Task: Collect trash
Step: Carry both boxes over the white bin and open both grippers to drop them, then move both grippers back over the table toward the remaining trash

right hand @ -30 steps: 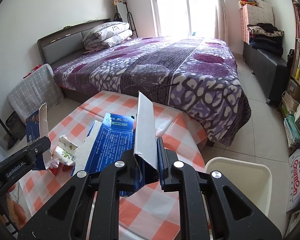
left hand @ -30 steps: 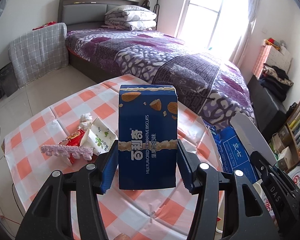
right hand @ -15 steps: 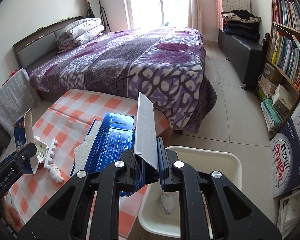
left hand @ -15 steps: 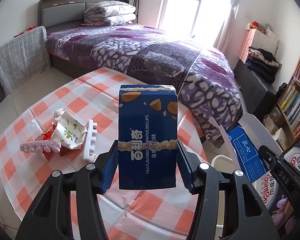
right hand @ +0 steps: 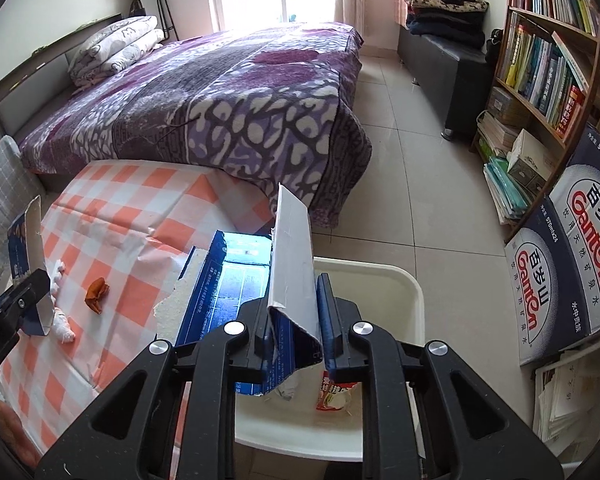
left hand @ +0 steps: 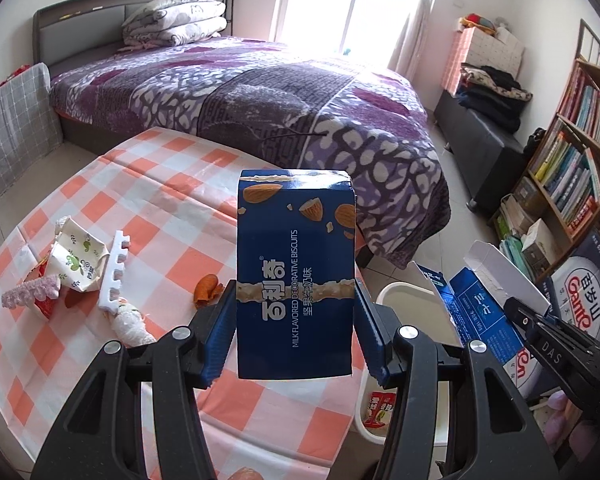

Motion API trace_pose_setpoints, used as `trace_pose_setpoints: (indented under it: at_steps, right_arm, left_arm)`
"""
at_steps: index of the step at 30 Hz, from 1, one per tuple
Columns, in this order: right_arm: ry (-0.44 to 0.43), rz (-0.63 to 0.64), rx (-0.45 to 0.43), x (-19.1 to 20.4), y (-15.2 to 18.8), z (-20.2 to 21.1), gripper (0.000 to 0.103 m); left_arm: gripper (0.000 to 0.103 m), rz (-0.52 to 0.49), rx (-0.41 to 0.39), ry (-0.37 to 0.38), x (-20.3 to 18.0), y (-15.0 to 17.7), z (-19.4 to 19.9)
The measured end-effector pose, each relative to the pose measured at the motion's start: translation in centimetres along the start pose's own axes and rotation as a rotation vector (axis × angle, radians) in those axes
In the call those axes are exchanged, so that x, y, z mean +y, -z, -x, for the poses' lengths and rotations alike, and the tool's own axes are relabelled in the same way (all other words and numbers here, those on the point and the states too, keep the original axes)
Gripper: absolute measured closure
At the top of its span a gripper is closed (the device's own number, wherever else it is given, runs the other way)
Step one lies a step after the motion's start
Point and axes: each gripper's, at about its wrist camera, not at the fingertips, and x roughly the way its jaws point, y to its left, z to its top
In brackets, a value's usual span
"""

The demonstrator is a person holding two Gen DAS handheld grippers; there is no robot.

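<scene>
Left gripper (left hand: 296, 336) has its blue pads clamped on both sides of an upright blue biscuit box (left hand: 296, 276), almonds printed on its upper part, held above the edge of the table with the orange-and-white checked cloth (left hand: 172, 184). On the right, the right gripper (right hand: 294, 332) sits over the white trash bin (right hand: 410, 300), and its jaws are opening: the flattened blue carton (right hand: 236, 280) with its grey inner flap sticking up is between them, the flap close against the right pad while a gap shows by the left one, so whether it is gripped I cannot tell. Down in the bin, a red-and-white wrapper (right hand: 334, 394) lies on the bottom, with a crumpled scrap just beside it. On the cloth there is more waiting: a crumpled orange wrapper (left hand: 207, 288), a white toe separator (left hand: 114, 270), a white paper packet with green leaf prints (left hand: 76, 260), a pink toe separator (left hand: 30, 292) and a wad of white tissue (left hand: 132, 324). From the left camera the right gripper shows at the far right, the carton above the bin rim. A purple-patterned bed (left hand: 260, 92) stands beyond the table, a bookshelf (right hand: 548, 60) on the right.
</scene>
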Motion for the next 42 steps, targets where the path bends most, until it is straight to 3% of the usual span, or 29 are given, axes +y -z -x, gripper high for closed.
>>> trace_pose_setpoints:
  at_steps: [6,24,31,33,35,42]
  right_arm:
    - [0.003,-0.063,-0.01,-1.9,-0.1,0.2,0.062]
    - [0.013,-0.226,-0.055,-6.7,-1.0,1.1,0.039]
    - [0.017,-0.281,-0.056,-8.3,-1.0,1.1,0.031]
    - [0.018,-0.294,-0.059,-8.5,-1.1,1.2,0.027]
    - [0.016,-0.305,-0.062,-8.8,-1.1,1.2,0.024]
    - [0.008,-0.337,-0.061,-8.5,-1.4,1.3,0.013]
  left_arm:
    - [0.049,-0.044,0.022,0.03,-2.3,0.8,-0.8]
    - [0.049,-0.127,0.095,0.132,-7.5,2.6,-2.5]
    - [0.048,-0.144,0.154,0.23,-9.3,3.5,-3.3]
    - [0.047,-0.143,0.173,0.266,-9.7,3.6,-3.4]
    - [0.033,-0.133,0.187,0.298,-9.9,3.6,-3.5]
    - [0.032,-0.093,0.184,0.276,-8.6,3.0,-3.1]
